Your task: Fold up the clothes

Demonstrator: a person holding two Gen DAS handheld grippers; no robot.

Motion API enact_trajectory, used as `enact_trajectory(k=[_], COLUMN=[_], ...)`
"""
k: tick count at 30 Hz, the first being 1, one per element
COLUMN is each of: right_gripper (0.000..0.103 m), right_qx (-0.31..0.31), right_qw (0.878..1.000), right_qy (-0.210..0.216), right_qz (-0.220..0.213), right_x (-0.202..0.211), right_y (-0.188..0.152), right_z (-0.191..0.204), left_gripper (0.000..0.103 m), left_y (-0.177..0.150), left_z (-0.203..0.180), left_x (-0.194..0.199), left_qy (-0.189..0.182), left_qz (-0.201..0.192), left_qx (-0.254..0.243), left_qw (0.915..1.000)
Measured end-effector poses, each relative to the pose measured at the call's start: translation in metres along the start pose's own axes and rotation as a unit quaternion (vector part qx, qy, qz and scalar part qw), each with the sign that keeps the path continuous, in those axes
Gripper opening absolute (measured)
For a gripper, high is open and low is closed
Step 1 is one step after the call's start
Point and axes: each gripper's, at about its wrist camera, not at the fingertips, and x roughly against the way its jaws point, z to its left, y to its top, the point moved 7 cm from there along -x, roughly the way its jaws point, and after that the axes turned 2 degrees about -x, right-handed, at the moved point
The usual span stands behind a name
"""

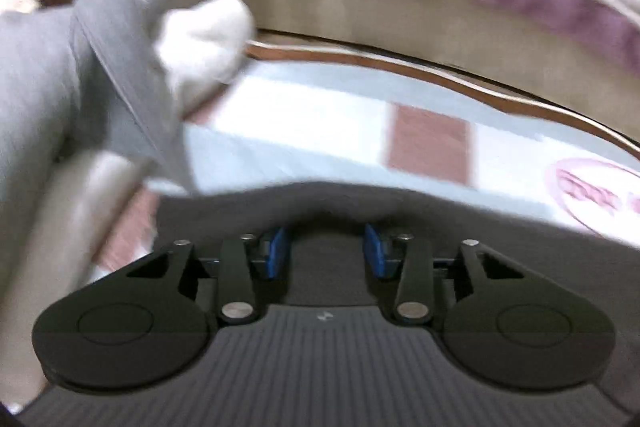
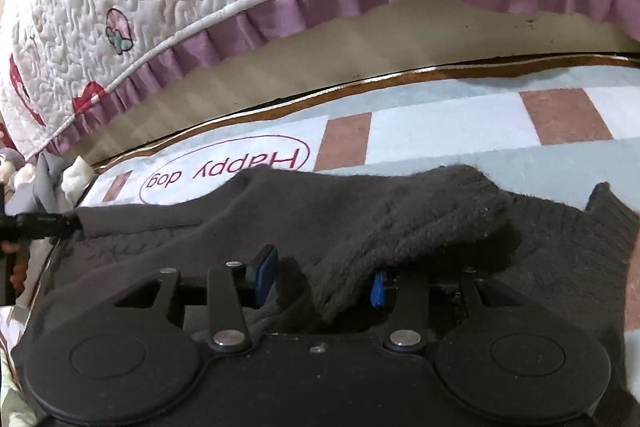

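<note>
The dark grey sweater lies on the checked mat, one fold draped at 12 o'clock between the parted pads of the right gripper. The left gripper gapes empty above the knit. An uneven pinch could drag the layers askew.

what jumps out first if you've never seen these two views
The dark grey sweater fills the foreground on the checked cloth, a fold of it draped between the open fingers of the right gripper. Behind it hangs a white quilt with red patches and a purple frill. In the left view, the left gripper is open over the same sweater.
</note>
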Motion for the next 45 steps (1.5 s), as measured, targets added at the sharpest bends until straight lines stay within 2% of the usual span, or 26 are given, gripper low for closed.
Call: enact_trajectory(k=[3,6,8,11,14,18,23,24,26,28,29,31,32,34,35,36,40,43,45], right_gripper=[0.05,0.05,0.05,0.05,0.051,0.051,0.051,0.05,0.051,0.051,0.051,0.052,0.052,0.053,0.056,0.06,0.062,0.061,0.061], right_qx=[0.001,0.038,0.036,0.038,0.04,0.03,0.02,0.018,0.021,0.022,0.011,-0.042,-0.071,-0.108,-0.126,-0.138,-0.19,-0.229,-0.255], right_qw=[1.0,0.999,0.999,0.999,0.999,1.0,1.0,1.0,1.0,0.998,0.997,0.995,0.994,0.991,0.988,0.986,0.977,0.969,0.963], right_qy=[0.011,0.012,0.013,0.008,0.009,0.009,0.015,0.014,-0.007,-0.055,-0.076,-0.085,-0.075,-0.07,-0.067,-0.071,-0.085,-0.075,-0.068], right_qz=[0.0,0.003,0.0,-0.003,-0.004,-0.003,-0.005,-0.003,-0.005,-0.017,-0.023,-0.03,-0.037,-0.048,-0.053,-0.057,-0.054,-0.05,-0.047], right_x=[-0.001,0.0,0.0,0.003,0.003,0.002,0.002,0.003,0.01,0.025,0.032,0.048,0.058,0.08,0.092,0.103,0.138,0.15,0.159], right_y=[0.0,-0.001,-0.001,0.0,-0.002,-0.001,0.001,0.002,0.004,0.007,0.007,0.011,0.012,0.013,0.013,0.009,-0.026,-0.051,-0.067], right_z=[-0.004,-0.003,-0.006,-0.009,-0.01,-0.011,-0.014,-0.015,-0.019,-0.031,-0.04,-0.06,-0.066,-0.076,-0.081,-0.086,-0.11,-0.121,-0.128], left_gripper=[0.045,0.046,0.046,0.046,0.045,0.048,0.048,0.053,0.062,0.06,0.061,0.06,0.061,0.062,0.063,0.064,0.064,0.064,0.064], left_y=[0.018,0.029,0.034,0.038,0.038,0.027,0.008,0.004,-0.004,-0.001,0.003,0.001,0.0,-0.012,-0.019,-0.026,-0.054,-0.077,-0.095], left_z=[0.015,0.011,0.005,0.011,0.016,-0.008,-0.048,-0.058,-0.078,-0.087,-0.089,-0.1,-0.106,-0.128,-0.142,-0.157,-0.216,-0.264,-0.294], left_x=[-0.019,-0.026,-0.024,-0.018,-0.001,0.012,-0.003,-0.005,-0.007,-0.006,-0.002,0.015,0.024,0.052,0.068,0.079,0.122,0.145,0.157], left_qy=[0.04,0.058,0.099,0.141,0.102,0.024,0.011,0.047,0.116,0.128,0.134,0.117,0.107,0.068,0.056,0.06,0.075,-0.044,-0.097], left_qz=[-0.006,-0.016,-0.025,-0.02,-0.029,-0.041,-0.012,-0.02,-0.038,-0.035,-0.04,-0.056,-0.065,-0.087,-0.107,-0.124,-0.193,-0.164,-0.135], left_qx=[0.025,-0.008,-0.071,-0.095,-0.055,-0.061,-0.09,-0.142,-0.242,-0.264,-0.254,-0.241,-0.235,-0.241,-0.253,-0.267,-0.323,-0.311,-0.316], left_qw=[0.9989,0.9981,0.9922,0.9852,0.9928,0.997,0.9958,0.9886,0.9627,0.9554,0.957,0.9618,0.9639,0.9643,0.96,0.9537,0.9235,0.9353,0.9342])
